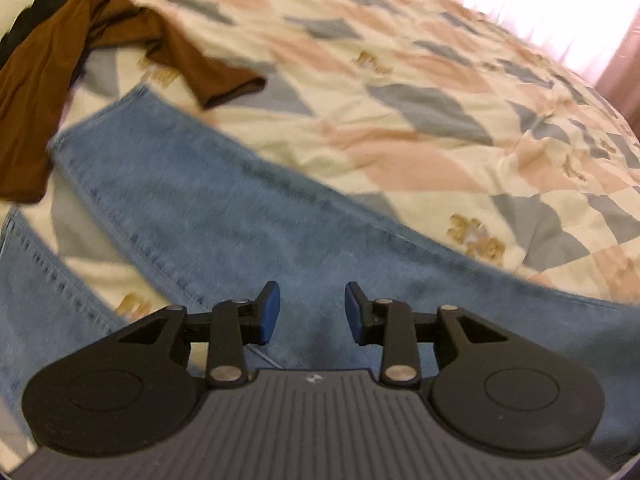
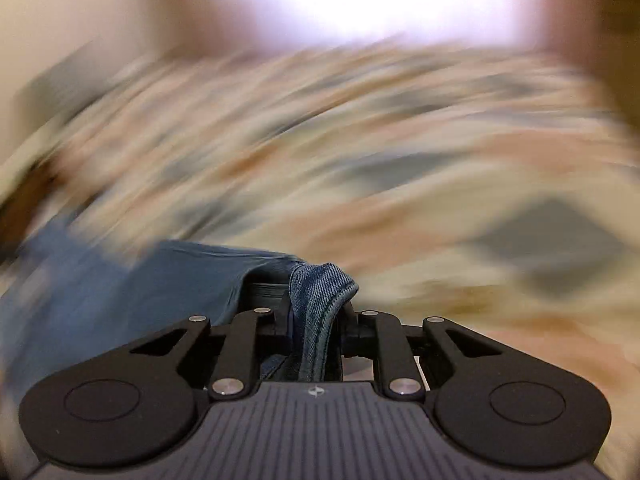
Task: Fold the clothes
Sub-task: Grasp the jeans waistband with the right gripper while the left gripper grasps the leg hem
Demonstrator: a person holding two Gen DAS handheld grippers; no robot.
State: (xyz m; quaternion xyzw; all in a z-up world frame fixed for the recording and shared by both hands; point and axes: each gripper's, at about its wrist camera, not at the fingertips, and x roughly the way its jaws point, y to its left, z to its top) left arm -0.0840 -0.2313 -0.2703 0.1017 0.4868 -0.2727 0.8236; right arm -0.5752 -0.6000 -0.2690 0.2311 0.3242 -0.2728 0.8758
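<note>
On the bed (image 1: 400,92), jeans (image 1: 208,208) lie spread, legs apart, hems at the far left.
The right gripper (image 2: 316,320) has its jaws clamped on a bunched denim edge; the left gripper (image 1: 312,312) hovers over the denim, jaws wide. The thick seam could slip free if pulled fast, or the brown garment (image 1: 48,92) nearby could get dragged along.

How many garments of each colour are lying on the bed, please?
Blue jeans: 1
Brown garment: 1
Black garment: 1, mostly hidden under the brown one
Total: 3
</note>
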